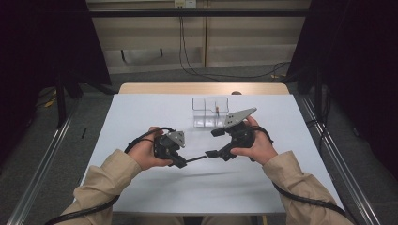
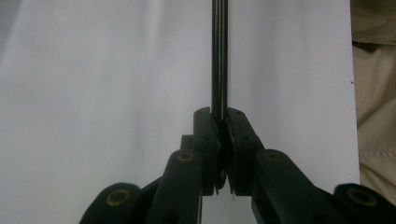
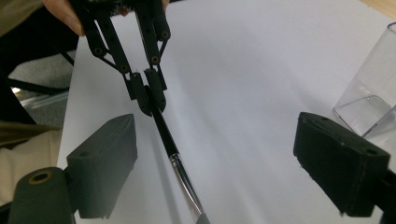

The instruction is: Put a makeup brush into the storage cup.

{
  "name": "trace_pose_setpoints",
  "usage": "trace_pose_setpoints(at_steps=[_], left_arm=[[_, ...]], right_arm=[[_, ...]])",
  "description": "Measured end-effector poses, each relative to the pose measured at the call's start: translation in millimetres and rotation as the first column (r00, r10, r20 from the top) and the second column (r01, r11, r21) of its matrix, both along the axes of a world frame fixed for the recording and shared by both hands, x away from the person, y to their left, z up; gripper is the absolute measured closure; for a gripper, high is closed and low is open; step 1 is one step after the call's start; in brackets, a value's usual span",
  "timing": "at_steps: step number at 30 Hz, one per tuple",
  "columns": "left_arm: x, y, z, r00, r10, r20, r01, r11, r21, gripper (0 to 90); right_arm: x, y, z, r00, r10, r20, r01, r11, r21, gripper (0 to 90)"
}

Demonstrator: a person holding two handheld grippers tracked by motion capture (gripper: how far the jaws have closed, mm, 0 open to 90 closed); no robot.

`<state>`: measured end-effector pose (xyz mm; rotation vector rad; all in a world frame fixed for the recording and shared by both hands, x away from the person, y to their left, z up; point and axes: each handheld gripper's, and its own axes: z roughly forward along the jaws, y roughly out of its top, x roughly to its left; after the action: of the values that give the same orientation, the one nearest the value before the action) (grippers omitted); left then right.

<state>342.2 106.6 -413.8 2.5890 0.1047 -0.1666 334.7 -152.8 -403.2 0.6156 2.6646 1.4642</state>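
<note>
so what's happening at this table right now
A person at a white table holds a gripper in each hand. The left gripper is shut on the black handle of a thin paintbrush, holding it out towards the right gripper. The right gripper's fingers stand wide open on either side of the brush's metal end, not touching it. A clear plastic compartment holder stands just beyond the hands.
</note>
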Motion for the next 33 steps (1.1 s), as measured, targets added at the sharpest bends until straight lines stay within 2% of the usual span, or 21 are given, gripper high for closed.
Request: trace_pose_setpoints(at_steps=[4, 8, 11, 14, 19, 22, 24, 26, 33], left_arm=[[-0.2, 1.7, -0.8, 0.9999, 0.011, -0.007, -0.011, 0.9999, -0.006, 84.4], [0.0, 3.7, -1.3, 0.9999, 0.011, -0.002, -0.011, 0.9999, -0.013, 84.4], [-0.7, 4.7, -1.9, 0.9997, 0.025, 0.008, -0.024, 0.9994, -0.024, 84.4], [-0.3, 5.7, -2.2, 0.9997, 0.024, -0.006, -0.024, 0.9993, -0.027, 84.4], [-0.8, 6.3, -4.0, 0.9996, 0.029, -0.006, -0.029, 0.999, -0.033, 84.4], [-0.6, 6.7, -4.3, 0.9995, 0.031, -0.005, -0.031, 0.9989, -0.036, 84.4], [-0.2, 7.4, -3.6, 0.9996, 0.028, -0.011, -0.028, 0.9989, -0.036, 84.4], [-0.7, 7.9, -3.7, 0.9994, 0.036, -0.003, -0.036, 0.9982, -0.047, 84.4], [-1.5, 12.6, -4.2, 0.9981, 0.059, -0.015, -0.06, 0.9936, -0.096, 84.5]], right_arm=[[-1.2, -3.8, -1.5, 0.9996, -0.026, 0.008, 0.025, 0.9981, 0.056, 13.3], [-2.2, -8.2, -2.8, 0.9979, -0.063, 0.014, 0.061, 0.9877, 0.144, 13.4], [-2.9, -9.4, -4.3, 0.9971, -0.073, 0.02, 0.069, 0.9838, 0.165, 13.2], [-3.6, -9.7, -6.1, 0.9962, -0.084, 0.023, 0.078, 0.9796, 0.185, 12.9], [-5.3, -11.1, -7.3, 0.993, -0.111, 0.04, 0.099, 0.9672, 0.234, 13.0], [-5.7, -11.9, -7.1, 0.9916, -0.122, 0.045, 0.107, 0.961, 0.255, 12.9], [-5.7, -11.9, -6.6, 0.9923, -0.117, 0.042, 0.102, 0.9624, 0.252, 12.4], [-5.9, -11.8, -6.1, 0.9917, -0.119, 0.048, 0.104, 0.9615, 0.254, 12.3], [-6.4, -11.9, -5.2, 0.9909, -0.122, 0.056, 0.104, 0.9616, 0.254, 12.0]])
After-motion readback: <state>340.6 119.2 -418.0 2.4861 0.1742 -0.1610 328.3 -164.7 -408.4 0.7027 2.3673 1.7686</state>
